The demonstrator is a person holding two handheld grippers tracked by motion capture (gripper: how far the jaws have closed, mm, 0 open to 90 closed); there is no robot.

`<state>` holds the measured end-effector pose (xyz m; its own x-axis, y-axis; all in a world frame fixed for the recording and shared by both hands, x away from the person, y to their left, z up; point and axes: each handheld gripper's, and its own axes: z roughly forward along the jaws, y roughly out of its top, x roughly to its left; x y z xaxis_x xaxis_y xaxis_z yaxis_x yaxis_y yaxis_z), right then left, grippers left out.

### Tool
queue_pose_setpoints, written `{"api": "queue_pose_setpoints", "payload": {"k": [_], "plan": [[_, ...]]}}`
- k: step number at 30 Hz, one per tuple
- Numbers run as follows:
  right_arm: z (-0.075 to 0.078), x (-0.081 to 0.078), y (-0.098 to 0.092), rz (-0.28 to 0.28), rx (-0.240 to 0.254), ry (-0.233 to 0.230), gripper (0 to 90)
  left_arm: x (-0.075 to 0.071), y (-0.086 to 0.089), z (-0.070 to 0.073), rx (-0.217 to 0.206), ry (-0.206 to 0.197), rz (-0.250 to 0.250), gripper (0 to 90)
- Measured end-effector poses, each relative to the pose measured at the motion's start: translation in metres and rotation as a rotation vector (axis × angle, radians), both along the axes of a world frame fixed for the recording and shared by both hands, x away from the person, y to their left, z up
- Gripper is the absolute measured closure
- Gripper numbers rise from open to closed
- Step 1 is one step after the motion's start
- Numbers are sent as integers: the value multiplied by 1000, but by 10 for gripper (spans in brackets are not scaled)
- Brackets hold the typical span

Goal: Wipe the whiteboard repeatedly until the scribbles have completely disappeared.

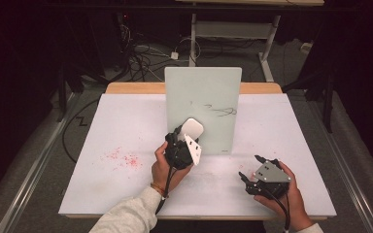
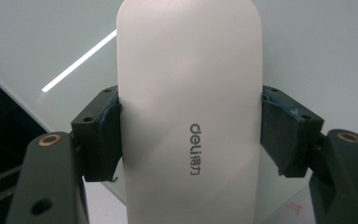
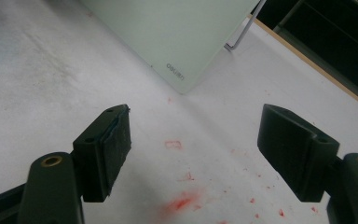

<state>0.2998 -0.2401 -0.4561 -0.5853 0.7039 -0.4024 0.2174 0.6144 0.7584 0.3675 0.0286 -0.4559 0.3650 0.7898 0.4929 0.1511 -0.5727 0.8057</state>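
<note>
At a white table (image 1: 126, 126), we see a person's left hand (image 1: 161, 167), in a pale sleeve (image 1: 131, 216) with a band at the wrist, raise the left gripper (image 1: 187, 138) toward an upright glass writing board (image 1: 204, 97). The forearm comes in from the near edge and angles forward and up; the grey plate on the gripper tilts to its right. The left gripper's jaws are clamped on a white eraser (image 2: 189, 116), one pad pressed to each long side, the brand print running lengthwise just below the grip. In the high view the eraser (image 1: 193, 128) sits just ahead of the jaws, against the lower left part of the board's face; we cannot tell whether it actually touches the glass. A dark scribble (image 1: 221, 111) lies on the board above and to the right of the eraser, apart from it.

The right hand (image 1: 286, 191) rests low near the table's near edge, well to the right of the left gripper. The right gripper (image 3: 193, 154) stands wide open, holding nothing, its jaws pointing forward and left over the tabletop. Red marks (image 3: 182, 200) spot the surface between and just below those jaws; the board's lower corner (image 3: 182, 79) stands ahead of them.

More red specks (image 1: 124, 159) lie left of the left hand. Beyond the table, cables (image 1: 145, 56) trail over a dim floor beside a desk frame (image 1: 233, 29).
</note>
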Motion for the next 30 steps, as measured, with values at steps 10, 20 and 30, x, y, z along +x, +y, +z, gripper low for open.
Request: {"api": "queue_pose_setpoints", "payload": {"k": [10,20,30], "plan": [[0,0,0,0,-4,0,262,21,5,49,-75,-41,29,290],[5,-2,-5,-15,23,-27,262,27,-5,64,-82,-61,39,289],[6,-2,-6,-18,24,-31,262,25,-22,59,-71,-72,30,289]]}}
